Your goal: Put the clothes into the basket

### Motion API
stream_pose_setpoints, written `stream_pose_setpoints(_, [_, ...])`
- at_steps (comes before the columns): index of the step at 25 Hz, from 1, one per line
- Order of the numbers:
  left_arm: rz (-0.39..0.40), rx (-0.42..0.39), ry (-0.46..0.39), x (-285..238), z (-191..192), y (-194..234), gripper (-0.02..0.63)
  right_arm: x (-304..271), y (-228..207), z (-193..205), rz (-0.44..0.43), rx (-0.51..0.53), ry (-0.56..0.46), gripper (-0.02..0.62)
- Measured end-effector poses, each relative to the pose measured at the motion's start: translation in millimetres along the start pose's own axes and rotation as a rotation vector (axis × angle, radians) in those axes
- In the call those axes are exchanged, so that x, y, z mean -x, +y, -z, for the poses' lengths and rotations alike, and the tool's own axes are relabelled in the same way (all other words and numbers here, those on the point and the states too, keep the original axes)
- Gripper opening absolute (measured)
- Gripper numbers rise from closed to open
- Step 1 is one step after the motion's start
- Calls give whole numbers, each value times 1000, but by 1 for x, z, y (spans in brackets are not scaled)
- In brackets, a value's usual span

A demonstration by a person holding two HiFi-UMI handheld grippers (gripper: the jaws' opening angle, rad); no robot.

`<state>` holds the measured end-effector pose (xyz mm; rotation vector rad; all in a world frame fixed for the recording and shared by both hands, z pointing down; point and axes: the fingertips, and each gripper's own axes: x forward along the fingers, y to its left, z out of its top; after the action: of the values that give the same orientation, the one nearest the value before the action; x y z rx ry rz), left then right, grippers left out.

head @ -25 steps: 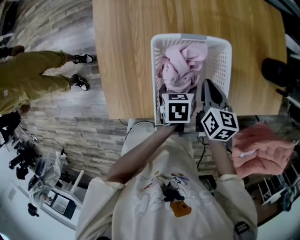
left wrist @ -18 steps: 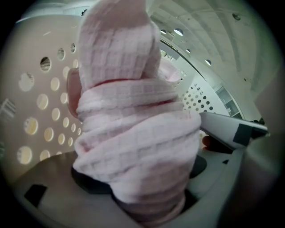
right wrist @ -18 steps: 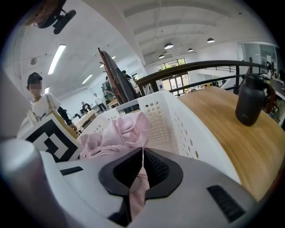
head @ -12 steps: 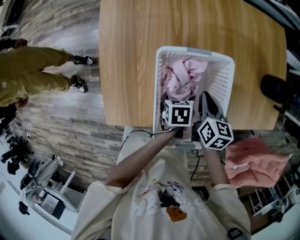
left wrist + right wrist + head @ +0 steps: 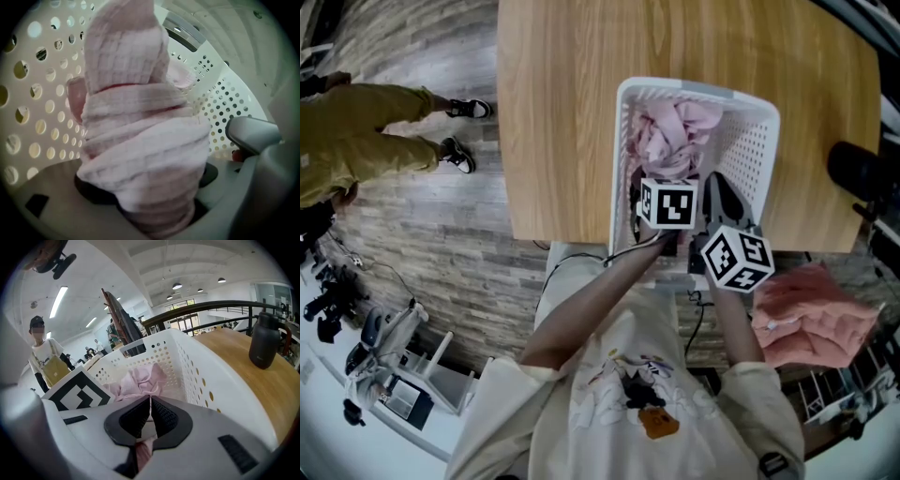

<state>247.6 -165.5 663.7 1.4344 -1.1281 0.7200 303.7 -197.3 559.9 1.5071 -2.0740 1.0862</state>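
A white perforated basket (image 5: 698,89) stands on the wooden table (image 5: 562,112), near its front edge. Crumpled pink clothes (image 5: 675,136) lie inside it. My left gripper (image 5: 661,178) reaches into the basket's near end. In the left gripper view it (image 5: 150,187) is shut on a pink waffle-weave cloth (image 5: 136,122) that fills the picture, with the basket wall (image 5: 28,93) behind. My right gripper (image 5: 717,187) is beside it over the near rim. Its jaws (image 5: 150,411) are pressed together, and a strip of pink cloth (image 5: 143,451) shows between them.
A black bottle (image 5: 264,341) stands on the table to the right of the basket (image 5: 197,362). A folded salmon-pink cloth (image 5: 811,314) lies off the table at the lower right. A person in yellow (image 5: 356,141) is on the floor side at left.
Both grippers have shifted a little farther over the basket's near end. The pink pile in the basket looks the same.
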Motion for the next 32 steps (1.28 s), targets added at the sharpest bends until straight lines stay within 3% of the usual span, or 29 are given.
stream_pose_setpoints(4, [1,-5,-18,-2,-1,1,430,-2,-5,1,5,-3,3,25])
stream_pose_setpoints(9, [-35,17,-133,14,-10,6,457,2,0,-5,-4,-10,-13,25])
stream_pose_setpoints(20, [47,-12,-245,76,-40,-23,457,24,10,-24,-13,-32,-66,26])
stream_pose_setpoints(26, [73,-24,-275,109,-40,-26,331,43,24,-34,-26,-40,-104,25])
stream_pose_setpoints(32, [50,-27,-306,132,-38,-25,220,55,28,-41,-26,-45,-143,25])
